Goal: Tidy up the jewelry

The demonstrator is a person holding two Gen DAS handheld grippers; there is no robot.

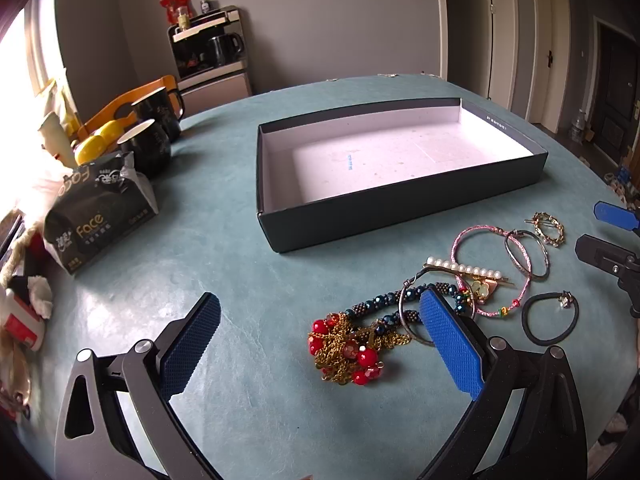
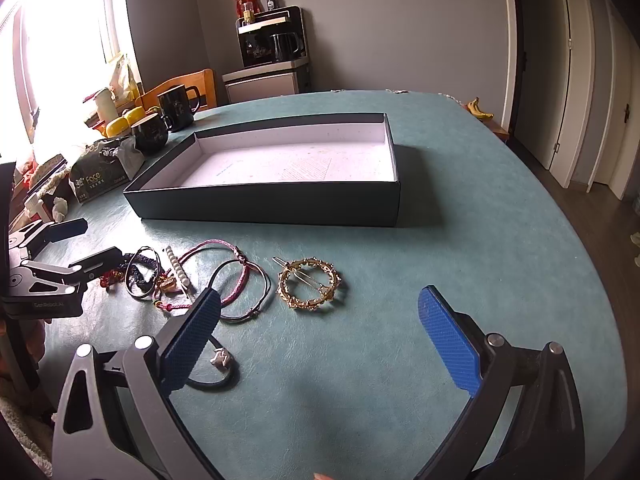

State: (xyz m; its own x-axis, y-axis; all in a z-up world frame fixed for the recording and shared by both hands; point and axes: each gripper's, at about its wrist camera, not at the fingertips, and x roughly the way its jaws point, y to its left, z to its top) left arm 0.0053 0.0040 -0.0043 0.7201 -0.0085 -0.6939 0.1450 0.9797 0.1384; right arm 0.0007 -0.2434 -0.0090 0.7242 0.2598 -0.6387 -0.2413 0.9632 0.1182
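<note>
1. Table [image 2: 480, 208], teal top. Work surface for everything below.
2. Box [image 1: 400, 208], dark outside, white inside, nothing in it yet. Sits just behind the jewelry, open side up, prob. the drop spot.
3. Left claw [image 1: 320, 340], my near tool: jaws wide apart, holding nothing, hovering over the pile w/ one blue pad above the bead strand.
4. Right claw [image 2: 320, 340]: also apart, nothing held, low over the table nr the hair tie.
5. Red-bead necklace [image 1: 348, 350], gold chain tangled in, front of pile. I'd judge it first pick.
6. Dark bead strand [image 1: 380, 306], touching no. 5.
7. Pink cord bracelet [image 2: 236, 276].
8. Black hair tie [image 1: 550, 318], apart from pile.
9. Gold ring clip [image 2: 310, 283], lying alone, easy grab.
10. Pearl pin [image 1: 464, 267].
</note>
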